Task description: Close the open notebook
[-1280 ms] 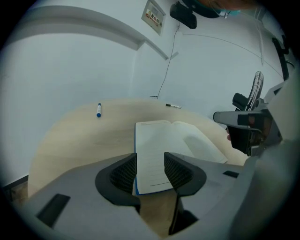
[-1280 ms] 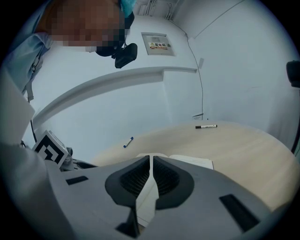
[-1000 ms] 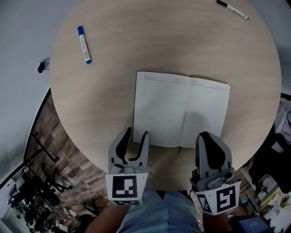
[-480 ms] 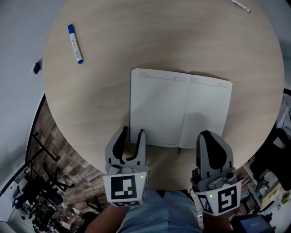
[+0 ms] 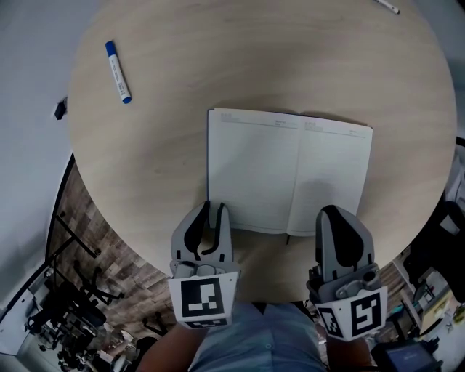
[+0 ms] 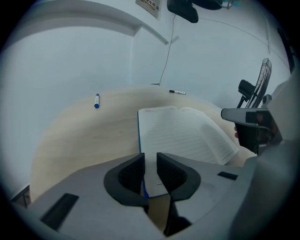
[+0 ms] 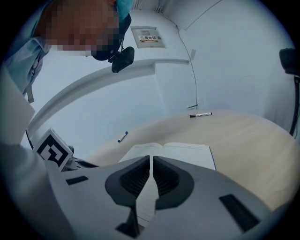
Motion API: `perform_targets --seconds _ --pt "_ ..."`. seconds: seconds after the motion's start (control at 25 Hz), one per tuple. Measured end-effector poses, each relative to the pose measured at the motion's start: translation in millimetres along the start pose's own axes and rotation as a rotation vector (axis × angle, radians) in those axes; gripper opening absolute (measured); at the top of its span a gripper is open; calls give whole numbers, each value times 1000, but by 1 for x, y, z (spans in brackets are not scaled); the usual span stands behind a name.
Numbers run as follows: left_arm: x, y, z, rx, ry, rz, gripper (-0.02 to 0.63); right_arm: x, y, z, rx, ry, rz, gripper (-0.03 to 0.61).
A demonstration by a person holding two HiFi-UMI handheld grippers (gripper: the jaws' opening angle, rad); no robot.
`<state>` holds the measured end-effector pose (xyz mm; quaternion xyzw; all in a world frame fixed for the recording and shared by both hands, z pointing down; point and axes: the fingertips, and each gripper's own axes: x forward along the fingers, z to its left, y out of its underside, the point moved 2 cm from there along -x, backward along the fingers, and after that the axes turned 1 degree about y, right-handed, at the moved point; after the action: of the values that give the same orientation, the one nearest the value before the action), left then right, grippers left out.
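An open notebook (image 5: 290, 171) with white lined pages and a blue cover lies flat on the round wooden table (image 5: 160, 152). My left gripper (image 5: 211, 211) is at its near-left corner. In the left gripper view the blue cover edge and page corner (image 6: 146, 180) lie between the closing jaws, with a gap still showing beside the pads. My right gripper (image 5: 340, 214) hovers shut over the near edge of the right page, and nothing is between its jaws (image 7: 151, 161). The notebook (image 7: 173, 152) lies just beyond them.
A blue-capped marker (image 5: 117, 71) lies at the table's far left. A black pen (image 5: 385, 6) lies near the far right rim. The near table edge runs just under both grippers, with chairs and clutter on the floor beyond it.
The left gripper's jaws have narrowed around the notebook's near-left corner. The right gripper and the notebook have stayed put.
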<state>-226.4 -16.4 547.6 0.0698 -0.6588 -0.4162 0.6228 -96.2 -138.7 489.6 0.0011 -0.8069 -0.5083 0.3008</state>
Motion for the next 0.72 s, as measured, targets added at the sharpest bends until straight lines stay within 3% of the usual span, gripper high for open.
perform_targets --seconds 0.08,0.16,0.72 --pt "-1 -1 4 -7 -6 5 49 0 0 0 1 -1 -3 51" --pt "-4 -4 4 -8 9 1 32 -1 -1 1 2 -1 -7 51" --pt "-76 -52 -30 9 118 -138 22 -44 -43 28 -52 -6 -99 51"
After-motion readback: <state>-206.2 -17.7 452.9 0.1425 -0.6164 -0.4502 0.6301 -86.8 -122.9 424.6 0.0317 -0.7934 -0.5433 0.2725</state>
